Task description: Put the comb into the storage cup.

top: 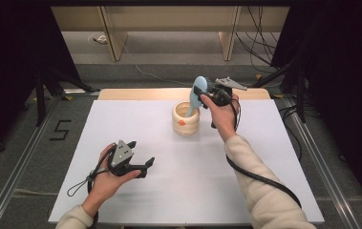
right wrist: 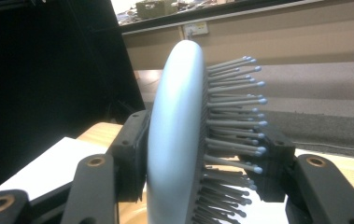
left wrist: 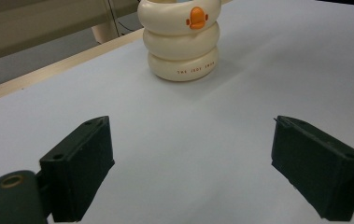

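Observation:
A light blue hairbrush [top: 199,84] stands head up, its handle down inside a cream ringed holder [top: 186,122] with a small orange mark, at the back middle of the white tabletop [top: 135,119]. My right gripper [top: 200,94] is shut on the brush head. In the right gripper view one pad lies against the smooth back of the hairbrush [right wrist: 174,121] and the other meets the bristle tips. My left gripper [top: 143,153] rests open near the front left, jaws wide apart and empty, pointing toward the holder [left wrist: 181,46].
The white tabletop ends in a wooden strip [top: 121,94] at the back. Beyond it lie grey floor, cables [top: 260,52] and wooden furniture legs [top: 114,43]. A taped number five [top: 60,130] marks the floor at left. Dark curtains stand on both sides.

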Demonstrator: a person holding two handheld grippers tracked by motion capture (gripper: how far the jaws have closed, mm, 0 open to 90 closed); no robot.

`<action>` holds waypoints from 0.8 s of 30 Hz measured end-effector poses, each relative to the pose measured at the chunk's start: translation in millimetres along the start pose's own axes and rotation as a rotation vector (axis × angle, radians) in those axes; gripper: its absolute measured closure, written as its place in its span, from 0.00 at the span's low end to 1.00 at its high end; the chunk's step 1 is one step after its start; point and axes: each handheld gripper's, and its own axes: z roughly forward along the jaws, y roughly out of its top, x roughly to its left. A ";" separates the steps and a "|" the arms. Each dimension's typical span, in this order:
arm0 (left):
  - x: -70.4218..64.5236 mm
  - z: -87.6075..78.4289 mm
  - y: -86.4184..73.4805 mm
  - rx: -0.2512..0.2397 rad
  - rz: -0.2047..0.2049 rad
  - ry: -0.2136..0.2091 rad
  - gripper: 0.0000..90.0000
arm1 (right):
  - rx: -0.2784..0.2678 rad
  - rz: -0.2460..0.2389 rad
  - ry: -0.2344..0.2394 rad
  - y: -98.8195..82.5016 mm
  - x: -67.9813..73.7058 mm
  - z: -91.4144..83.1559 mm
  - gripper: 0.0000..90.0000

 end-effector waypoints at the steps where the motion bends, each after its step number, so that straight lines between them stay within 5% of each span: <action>1: -0.1 0.1 0.0 0.001 0.000 -0.001 0.14 | 0.001 0.002 -0.002 -0.1 -0.5 -0.1 0.52; 12: -0.5 0.1 0.2 0.001 0.002 -0.001 0.14 | 0.015 0.010 -0.007 0.8 -4.9 0.0 0.50; 24: -0.6 0.2 0.2 0.002 0.005 -0.002 0.14 | 0.010 0.024 -0.016 1.0 -4.8 2.4 0.36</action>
